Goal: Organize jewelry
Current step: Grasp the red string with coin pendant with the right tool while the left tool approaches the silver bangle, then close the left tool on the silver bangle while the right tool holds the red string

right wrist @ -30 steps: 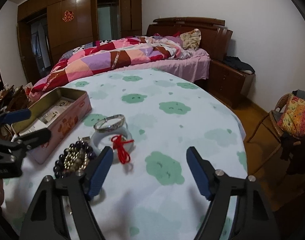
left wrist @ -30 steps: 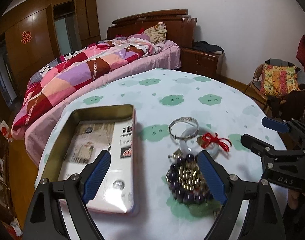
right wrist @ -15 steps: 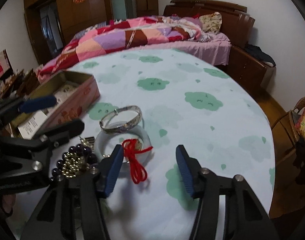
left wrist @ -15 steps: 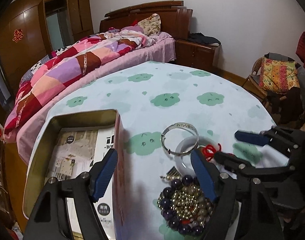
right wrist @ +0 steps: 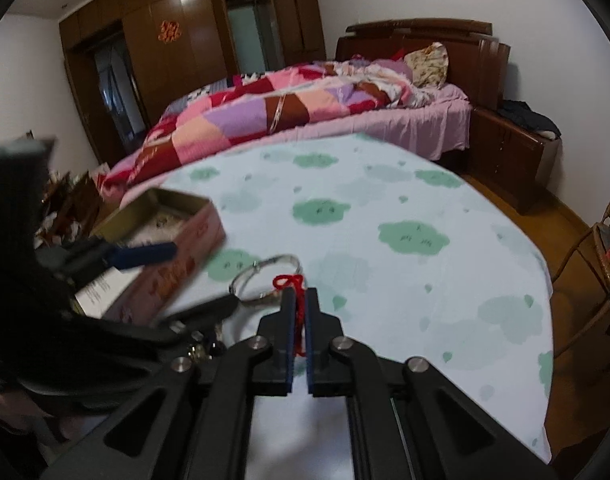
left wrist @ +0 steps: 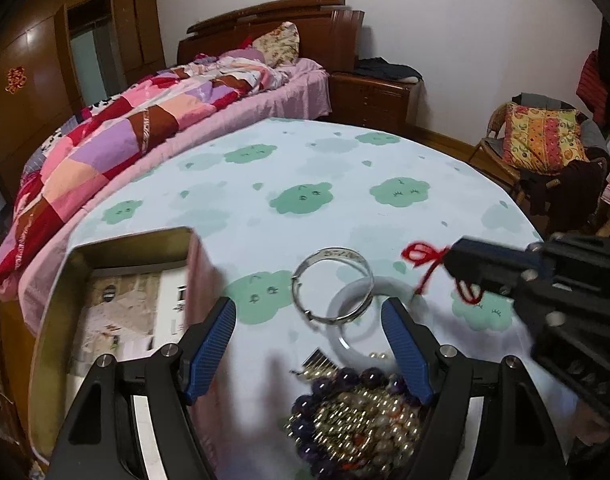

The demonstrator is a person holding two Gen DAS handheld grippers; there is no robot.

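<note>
Bead pile (left wrist: 357,424) blurred, cut by the lower frame edge. White bangle (left wrist: 359,320) partly hidden behind left gripper (left wrist: 309,344) finger. Beside the bangle, tin box (left wrist: 125,280) print illegible; its near end is hidden.

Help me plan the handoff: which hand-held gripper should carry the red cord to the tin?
Right. The right hand-held gripper is shut on the red cord; the left hand-held gripper is open.

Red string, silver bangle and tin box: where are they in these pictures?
red string (right wrist: 298,300): right wrist view, strand pinched in the gripper.
silver bangle (left wrist: 347,253): left wrist view, far rim.
tin box (left wrist: 133,238): left wrist view, far wall.
</note>
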